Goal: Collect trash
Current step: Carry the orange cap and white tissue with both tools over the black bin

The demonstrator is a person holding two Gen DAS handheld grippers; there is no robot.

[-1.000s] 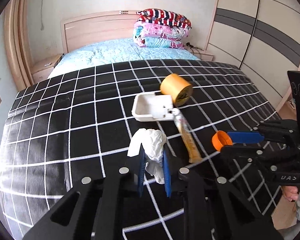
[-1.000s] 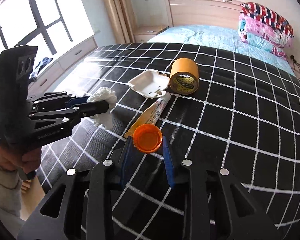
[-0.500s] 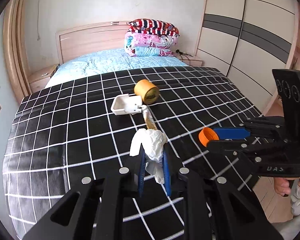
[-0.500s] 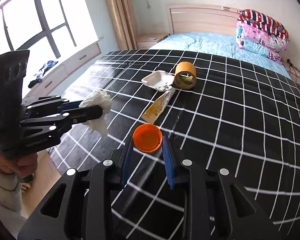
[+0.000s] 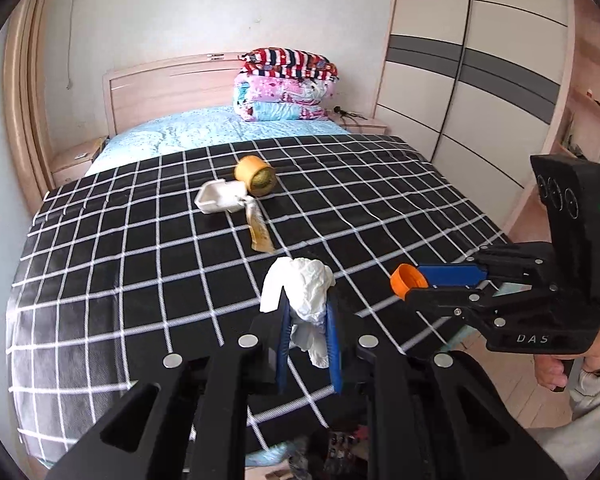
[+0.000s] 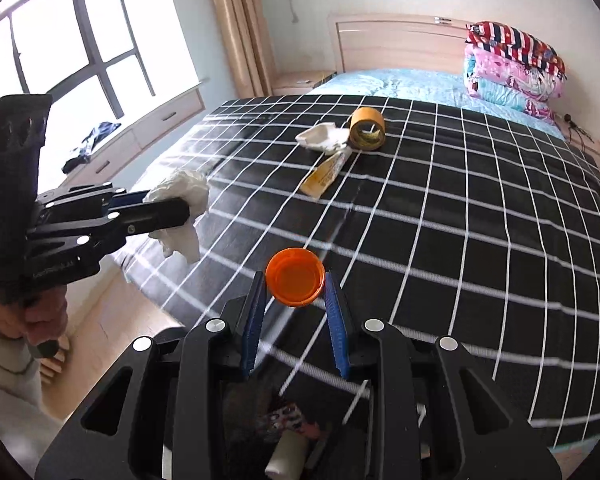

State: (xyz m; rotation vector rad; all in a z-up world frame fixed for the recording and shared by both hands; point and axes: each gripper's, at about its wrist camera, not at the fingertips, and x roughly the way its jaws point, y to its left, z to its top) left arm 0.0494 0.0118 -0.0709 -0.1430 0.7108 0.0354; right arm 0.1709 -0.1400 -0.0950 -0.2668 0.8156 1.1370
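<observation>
Two sets of tongs, each pinching one item above the foot of the bed (image 5: 148, 264). Left tongs (image 5: 309, 312) grip a crumpled white tissue (image 5: 300, 292) between blue pads. Right tongs (image 6: 294, 304) clamp an orange cap (image 6: 295, 282), open side towards the camera. Well ahead of both tongs, on the black checked blanket (image 6: 480, 240): a tube (image 5: 258, 229), a white box (image 5: 218, 199) and a tape roll (image 5: 256, 174), close together. Folded quilts (image 5: 286, 90) stacked far ahead at the headboard.
</observation>
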